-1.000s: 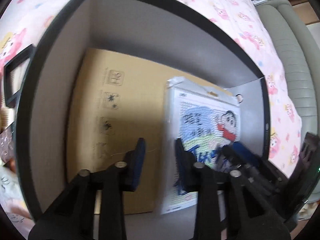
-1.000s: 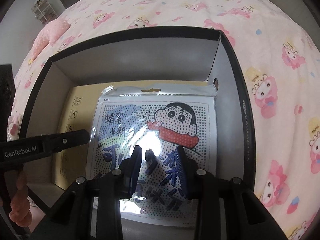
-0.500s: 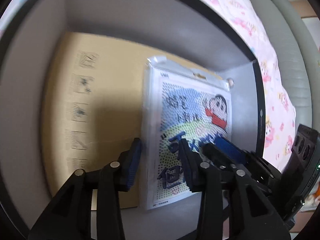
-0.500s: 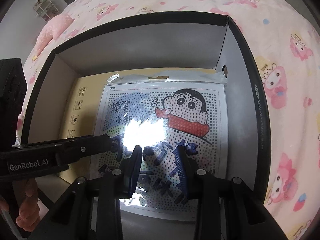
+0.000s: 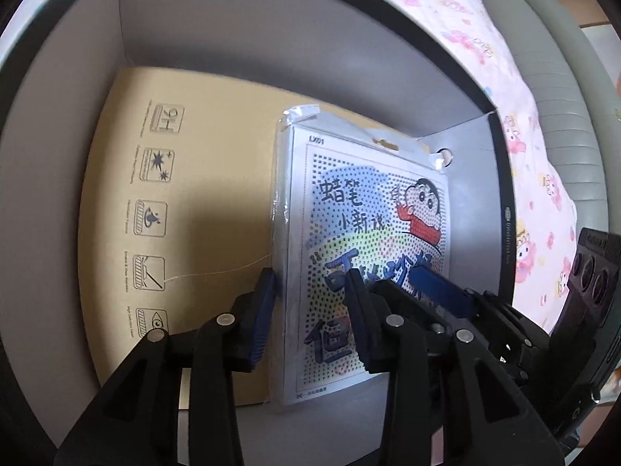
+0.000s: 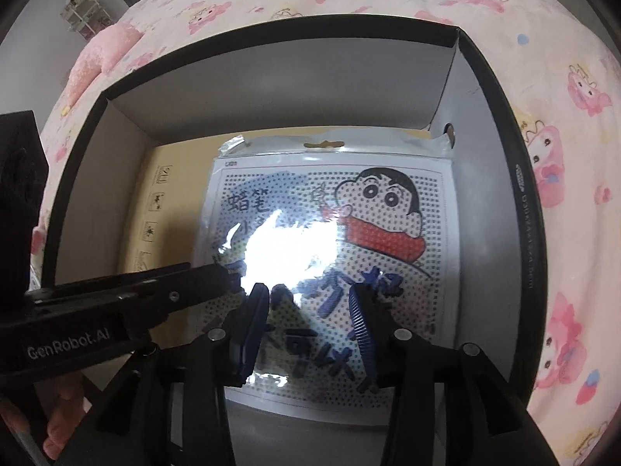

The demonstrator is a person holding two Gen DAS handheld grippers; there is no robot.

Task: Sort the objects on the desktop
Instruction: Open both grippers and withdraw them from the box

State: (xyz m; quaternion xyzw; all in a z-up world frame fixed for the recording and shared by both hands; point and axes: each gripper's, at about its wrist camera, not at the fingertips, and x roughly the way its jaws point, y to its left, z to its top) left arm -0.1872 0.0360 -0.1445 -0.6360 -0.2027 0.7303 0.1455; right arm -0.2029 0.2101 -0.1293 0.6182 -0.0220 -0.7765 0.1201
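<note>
A cartoon bead-art pack in clear plastic (image 5: 372, 233) (image 6: 388, 209) lies in a black box with grey inner walls (image 5: 271, 39) (image 6: 295, 73), on top of a flat tan cardboard packet (image 5: 186, 209) (image 6: 163, 194). My left gripper (image 5: 310, 303) is open, its fingers straddling the pack's left edge low in the box. My right gripper (image 6: 310, 310) is open just above the pack's lower part. The left gripper's finger shows in the right wrist view (image 6: 182, 291), and the right gripper shows in the left wrist view (image 5: 446, 299). Glare hides the pack's middle.
The box sits on a pink cartoon-print bedspread (image 6: 562, 155) (image 5: 465, 19). A grey padded sofa or headboard (image 5: 562, 97) lies beyond it. A pink pillow (image 6: 104, 50) and a small shelf (image 6: 83, 11) are at the far left.
My left gripper moved right to straddle the pack's left edge. My right gripper moved lower into the box. The pack stayed put.
</note>
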